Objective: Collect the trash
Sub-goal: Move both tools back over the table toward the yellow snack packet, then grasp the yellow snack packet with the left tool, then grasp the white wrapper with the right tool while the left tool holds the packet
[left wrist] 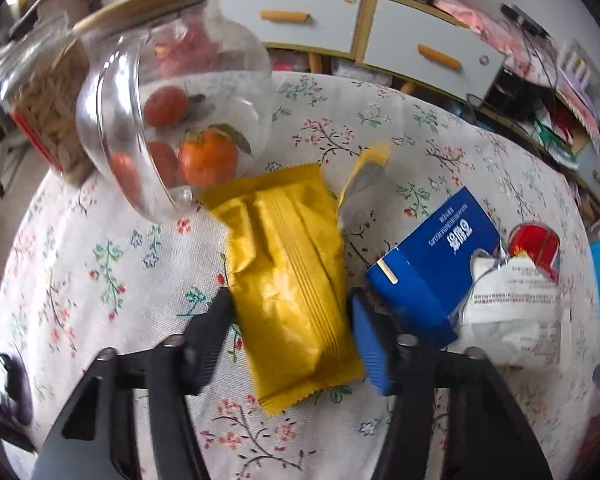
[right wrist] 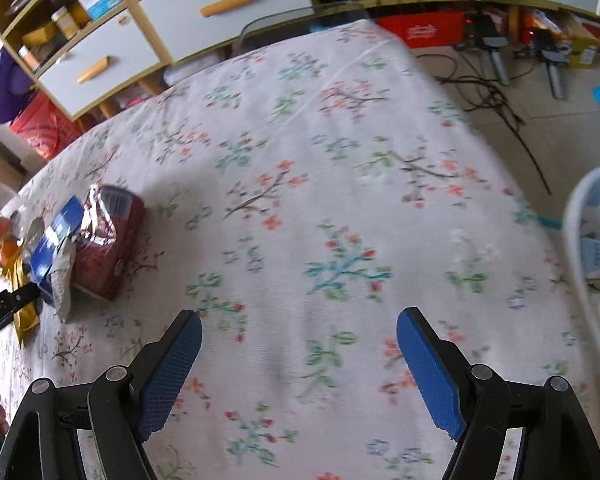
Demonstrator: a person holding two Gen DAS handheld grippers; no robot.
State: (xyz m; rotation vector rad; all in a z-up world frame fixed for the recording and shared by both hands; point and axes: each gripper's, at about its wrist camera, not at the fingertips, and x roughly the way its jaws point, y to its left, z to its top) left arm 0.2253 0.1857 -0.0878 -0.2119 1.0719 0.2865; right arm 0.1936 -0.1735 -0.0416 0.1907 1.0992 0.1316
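The yellow wrapper (left wrist: 292,276) lies on the desk (left wrist: 100,264) beside the glass jar (left wrist: 168,112), its long axis running away from the left gripper (left wrist: 290,338), whose narrowed jaws straddle its near end, seemingly touching. The right gripper (right wrist: 300,372) hovers wide and empty, farther off.

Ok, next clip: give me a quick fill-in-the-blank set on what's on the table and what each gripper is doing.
1. The left gripper has its fingers on either side of a ____ snack packet.
2. The glass bowl beside that packet holds ____.
3. The right gripper is open over bare ____ tablecloth.
4. The carton lying right of the packet is ____ in colour.

Missing words: yellow; oranges; floral; blue
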